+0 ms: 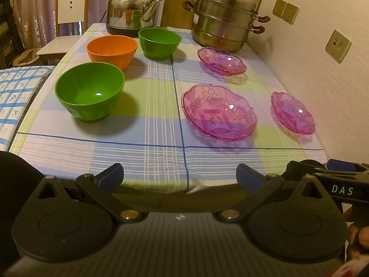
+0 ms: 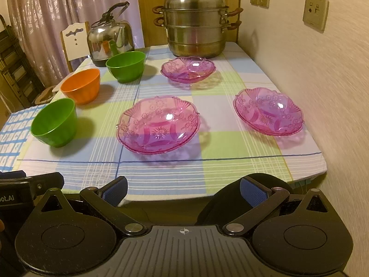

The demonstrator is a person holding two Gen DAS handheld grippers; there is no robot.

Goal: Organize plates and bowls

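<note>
Three bowls stand along the table's left side: a near green bowl (image 1: 90, 91) (image 2: 55, 122), an orange bowl (image 1: 111, 50) (image 2: 81, 85) behind it, and a far green bowl (image 1: 159, 42) (image 2: 125, 65). Three pink glass plates lie apart on the right: a large near plate (image 1: 219, 112) (image 2: 159, 124), one by the wall (image 1: 293, 113) (image 2: 268, 114), and a far plate (image 1: 221, 61) (image 2: 188, 69). My left gripper (image 1: 180, 176) and right gripper (image 2: 183, 191) hover open before the table's front edge, both with nothing between the fingers.
A steel kettle (image 1: 132, 7) (image 2: 109, 40) and a stacked steel steamer pot (image 1: 227, 18) (image 2: 196, 22) stand at the back of the checked tablecloth (image 1: 152, 106). A white chair (image 1: 69, 18) is at the far left. The wall (image 2: 322, 80) runs close along the right edge.
</note>
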